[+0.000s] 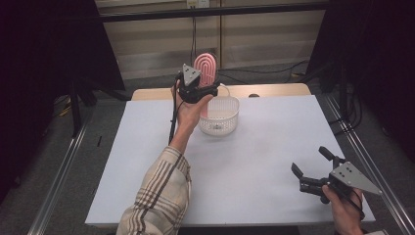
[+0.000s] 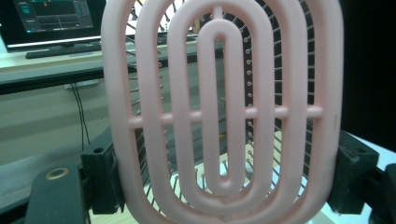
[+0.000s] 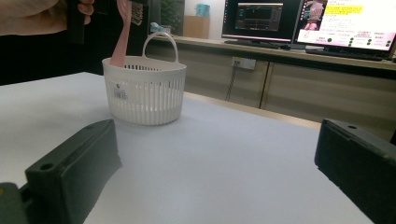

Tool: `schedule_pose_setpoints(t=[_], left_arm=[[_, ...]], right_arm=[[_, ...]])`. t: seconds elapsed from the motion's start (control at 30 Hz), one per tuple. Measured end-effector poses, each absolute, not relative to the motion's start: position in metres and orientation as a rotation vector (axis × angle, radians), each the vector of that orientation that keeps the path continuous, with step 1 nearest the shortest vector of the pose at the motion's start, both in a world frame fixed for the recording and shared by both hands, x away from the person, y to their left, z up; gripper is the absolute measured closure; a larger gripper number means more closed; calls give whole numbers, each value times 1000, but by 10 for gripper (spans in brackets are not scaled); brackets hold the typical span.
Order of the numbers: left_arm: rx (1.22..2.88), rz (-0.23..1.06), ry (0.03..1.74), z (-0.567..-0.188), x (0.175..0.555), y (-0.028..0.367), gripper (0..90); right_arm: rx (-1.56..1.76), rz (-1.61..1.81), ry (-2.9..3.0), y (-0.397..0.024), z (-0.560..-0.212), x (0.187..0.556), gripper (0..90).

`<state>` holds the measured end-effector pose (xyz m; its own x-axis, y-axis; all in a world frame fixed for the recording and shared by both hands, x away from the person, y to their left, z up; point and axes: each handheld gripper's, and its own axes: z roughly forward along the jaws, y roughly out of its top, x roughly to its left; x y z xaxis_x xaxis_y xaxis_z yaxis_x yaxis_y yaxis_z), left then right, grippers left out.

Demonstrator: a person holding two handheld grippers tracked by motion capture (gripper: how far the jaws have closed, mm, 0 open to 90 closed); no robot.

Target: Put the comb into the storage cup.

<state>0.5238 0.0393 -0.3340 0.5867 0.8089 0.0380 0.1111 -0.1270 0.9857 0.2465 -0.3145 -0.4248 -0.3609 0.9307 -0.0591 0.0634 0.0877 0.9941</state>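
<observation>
- Blocking much of the left gripper view, a pink vented hairbrush (image 2: pixel 219 112) has its top and bottom cut off by the frame.
- Its handle dips into a white slotted basket (image 1: pixel 220 117) at the far middle of the white table (image 1: pixel 254 161); the handle's end is hidden by the basket wall.
- Left gripper (image 1: pixel 198 90), raised above the basket, clamps the brush head upright by its two edges.
- Right gripper (image 1: pixel 313 169) rests at the table's near right, jaws spread wide, empty.
</observation>
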Motion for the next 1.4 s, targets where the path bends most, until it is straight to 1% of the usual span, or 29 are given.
schedule_pose_setpoints(t=[0.8,1.2,1.4], left_arm=[[1634,712,821,-354,523,39,189],[1642,739,821,-363,521,41,189],[1643,732,835,-368,522,44,188]], right_arm=[[1013,1372,1572,-314,-425,247,0],[1011,1369,1574,-314,-425,247,0],[1013,1372,1574,-314,-425,246,0]])
